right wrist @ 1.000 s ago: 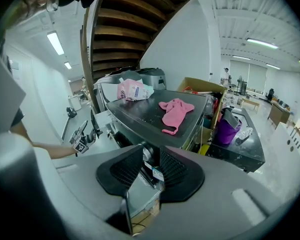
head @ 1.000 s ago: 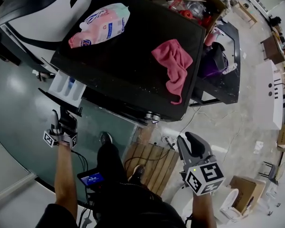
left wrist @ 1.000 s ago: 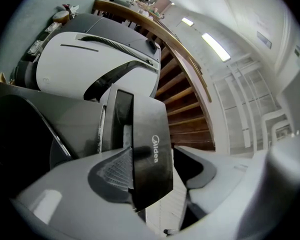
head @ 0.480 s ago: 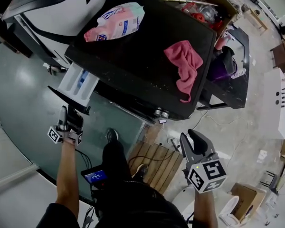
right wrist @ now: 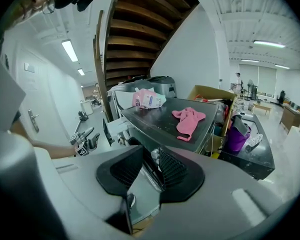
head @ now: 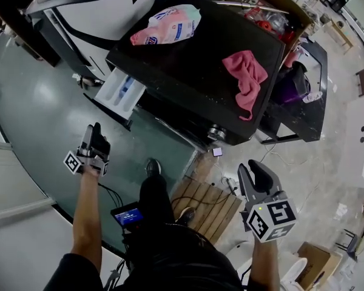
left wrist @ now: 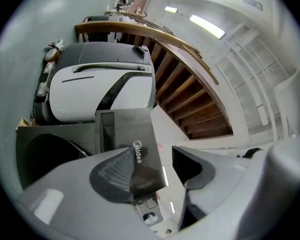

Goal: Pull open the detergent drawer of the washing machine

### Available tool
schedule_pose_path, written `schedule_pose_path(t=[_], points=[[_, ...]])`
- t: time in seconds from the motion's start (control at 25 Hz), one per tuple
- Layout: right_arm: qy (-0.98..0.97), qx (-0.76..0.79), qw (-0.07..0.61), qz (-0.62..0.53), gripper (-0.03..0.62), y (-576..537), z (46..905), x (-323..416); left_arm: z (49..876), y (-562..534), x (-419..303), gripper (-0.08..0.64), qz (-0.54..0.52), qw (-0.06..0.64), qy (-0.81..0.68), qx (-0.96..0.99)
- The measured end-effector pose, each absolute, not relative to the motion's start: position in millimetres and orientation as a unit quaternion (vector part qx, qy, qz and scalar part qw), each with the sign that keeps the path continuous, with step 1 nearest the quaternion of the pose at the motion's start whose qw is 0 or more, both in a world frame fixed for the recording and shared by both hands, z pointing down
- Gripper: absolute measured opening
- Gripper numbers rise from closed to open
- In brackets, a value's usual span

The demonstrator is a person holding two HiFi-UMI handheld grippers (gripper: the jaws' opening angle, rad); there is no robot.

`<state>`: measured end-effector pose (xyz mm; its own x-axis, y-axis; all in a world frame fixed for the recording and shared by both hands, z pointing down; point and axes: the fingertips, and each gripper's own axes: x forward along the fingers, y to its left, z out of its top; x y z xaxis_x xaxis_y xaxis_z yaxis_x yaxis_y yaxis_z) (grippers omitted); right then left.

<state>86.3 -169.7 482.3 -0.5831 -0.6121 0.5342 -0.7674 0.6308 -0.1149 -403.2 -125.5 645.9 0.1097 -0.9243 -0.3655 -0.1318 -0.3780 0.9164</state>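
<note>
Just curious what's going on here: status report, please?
Left gripper open, jaws just been closing, empty. Right gripper open, empty. Detergent drawer pulled out, untouched. Nothing in the way.

clothing: dark top, dark trousers, dark shoes | waist: small device with lit blue screen, black cables | left hand-held gripper, right hand-held gripper: grey shells, black ribbed pads, black-and-white marker cubes

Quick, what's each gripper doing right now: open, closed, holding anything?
Left gripper: open, jaws have just been closing partway, nothing between them.
Right gripper: open by only a narrow gap, holding nothing.
</note>
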Motion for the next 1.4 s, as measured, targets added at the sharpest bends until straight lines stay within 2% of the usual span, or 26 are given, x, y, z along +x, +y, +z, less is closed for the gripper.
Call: schedule_pose_path(t=[0.64, 1.4], points=[[-0.905, 0.375, 0.157, 0.122, 0.084, -113.5, 407.4, 84.9, 481.3, -43.6, -372.3, 0.287, -0.407, 0.287, -0.425, 0.756], [-0.933, 0.349, 0.074, 0.053, 0.084, -51.0, 314.2, 65.9, 361.6, 34.5, -308.8, 0.287, -0.121, 0.134, -0.547, 0.818]])
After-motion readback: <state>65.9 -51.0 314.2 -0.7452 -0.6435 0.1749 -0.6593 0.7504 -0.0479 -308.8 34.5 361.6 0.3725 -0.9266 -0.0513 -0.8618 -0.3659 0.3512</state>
